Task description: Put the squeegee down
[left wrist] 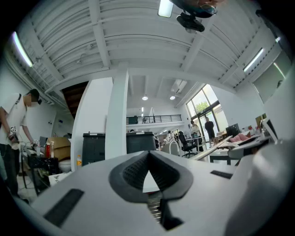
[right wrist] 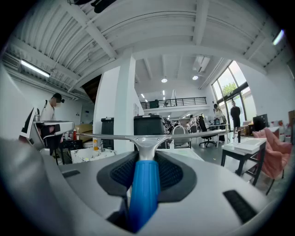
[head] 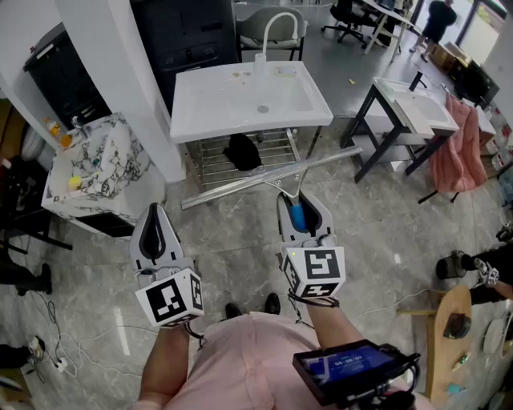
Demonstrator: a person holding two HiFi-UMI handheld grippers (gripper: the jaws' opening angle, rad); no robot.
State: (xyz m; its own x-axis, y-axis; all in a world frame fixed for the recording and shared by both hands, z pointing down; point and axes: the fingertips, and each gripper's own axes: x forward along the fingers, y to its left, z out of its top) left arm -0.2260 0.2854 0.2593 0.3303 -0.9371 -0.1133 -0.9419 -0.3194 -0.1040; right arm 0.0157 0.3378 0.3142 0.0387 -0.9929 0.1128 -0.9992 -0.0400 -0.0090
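At the far left of the head view, a marble-patterned basin [head: 100, 164] stands on the grey floor [head: 240, 240]. Just right of it, the left claw [head: 156, 234] is held out roughly level above the floor. Its jaws are closed tip to tip with nothing between them. Ahead, between the two claws, stands a white washstand [head: 232, 100] with a curved tap [head: 276, 24]. A black object [head: 242, 152] lies on the wire rack [head: 208, 164] beneath it. The right claw [head: 303, 218] is clamped on the blue handle of the squeegee [head: 272, 178], its pads pressing it from both sides. The squeegee is in the air in front of the washstand, above the floor, with its long metal blade running crosswise to the claw. Further right, a second basin [head: 413, 108] sits on a black frame, and a pink cloth [head: 457, 152] hangs beside it.
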